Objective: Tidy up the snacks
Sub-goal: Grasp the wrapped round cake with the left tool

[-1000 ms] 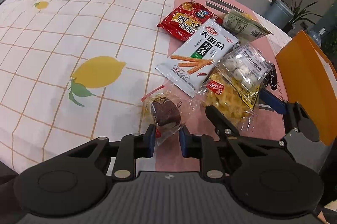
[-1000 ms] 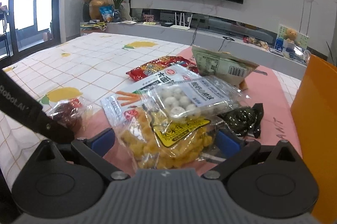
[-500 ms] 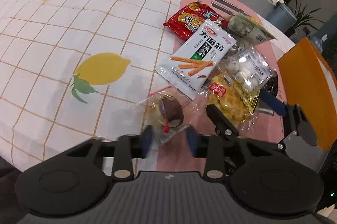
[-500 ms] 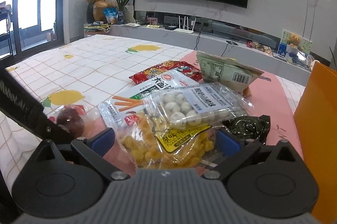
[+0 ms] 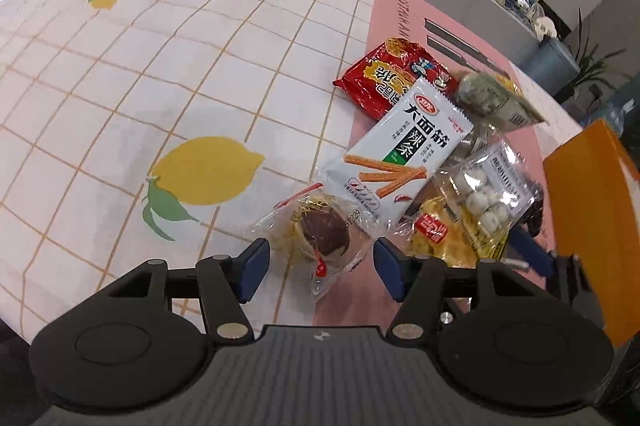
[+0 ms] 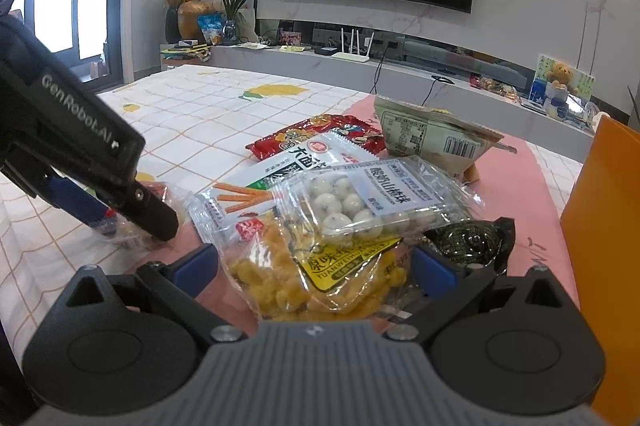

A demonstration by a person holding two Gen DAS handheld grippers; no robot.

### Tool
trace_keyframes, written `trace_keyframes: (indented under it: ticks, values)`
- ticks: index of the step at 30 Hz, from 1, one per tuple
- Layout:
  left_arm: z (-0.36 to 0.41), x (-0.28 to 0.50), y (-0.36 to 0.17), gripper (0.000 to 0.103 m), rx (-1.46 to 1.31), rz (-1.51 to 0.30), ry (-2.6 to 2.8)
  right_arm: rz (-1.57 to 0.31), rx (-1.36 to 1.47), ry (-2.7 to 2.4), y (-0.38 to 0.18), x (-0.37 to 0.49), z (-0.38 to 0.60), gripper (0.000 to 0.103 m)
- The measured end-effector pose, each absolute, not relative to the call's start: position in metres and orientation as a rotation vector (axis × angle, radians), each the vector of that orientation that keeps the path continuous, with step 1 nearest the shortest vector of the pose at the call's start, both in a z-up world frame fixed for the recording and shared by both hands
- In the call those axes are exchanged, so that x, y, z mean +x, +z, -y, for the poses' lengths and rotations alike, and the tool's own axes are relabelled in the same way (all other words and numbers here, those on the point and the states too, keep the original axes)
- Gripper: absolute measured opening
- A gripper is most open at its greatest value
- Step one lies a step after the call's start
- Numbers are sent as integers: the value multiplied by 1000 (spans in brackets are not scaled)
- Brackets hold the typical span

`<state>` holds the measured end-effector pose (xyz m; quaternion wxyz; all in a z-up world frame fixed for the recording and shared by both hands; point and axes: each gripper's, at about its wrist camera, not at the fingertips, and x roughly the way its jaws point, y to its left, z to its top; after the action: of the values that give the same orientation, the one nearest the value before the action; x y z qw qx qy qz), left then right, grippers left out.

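Release step: left tool (image 5: 318, 264) just spread, astride the chocolate cake packet (image 5: 320, 234) lying on the worktop (image 5: 120, 74) at six o'clock of the white spicy-strip bag (image 5: 404, 154); right tool (image 6: 314, 266) spread around the yellow snack bag (image 6: 320, 282), unclenched; next, likely closing there.

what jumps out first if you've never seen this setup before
A heap of snack packets sits where the lemon-print cloth meets the pink mat: the white spicy-strip packet on top, a red bag behind. Nearest, the chocolate cake packet lies between the left gripper's just-opened jaws.
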<state>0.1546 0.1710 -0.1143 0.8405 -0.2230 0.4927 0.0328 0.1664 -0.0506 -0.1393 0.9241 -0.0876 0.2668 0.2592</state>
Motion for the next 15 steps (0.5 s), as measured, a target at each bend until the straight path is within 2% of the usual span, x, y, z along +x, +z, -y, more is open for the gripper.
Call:
trace_keyframes:
  ticks: [6, 9, 11, 12, 13, 14, 15]
  values:
    - [-175, 157, -102, 85, -464, -973, 49, -557, -179, 525, -141, 165, 50, 100]
    - [-167, 164, -99, 85, -409, -968, 54, -559, -187, 522, -141, 165, 48, 100]
    - [-165, 168, -102, 79, -410, -984, 63, -560, -185, 522, -141, 165, 49, 100]
    - [-164, 171, -105, 72, -411, -1005, 67, -563, -183, 522, -141, 165, 49, 100]
    - [-165, 172, -109, 54, -415, -1025, 74, -565, -181, 522, -142, 165, 49, 100]
    - [-166, 172, -112, 46, -427, -1037, 89, -566, -180, 522, -142, 165, 48, 100]
    - [-167, 170, -114, 47, -453, -1034, 97, -568, -180, 522, -141, 166, 48, 100]
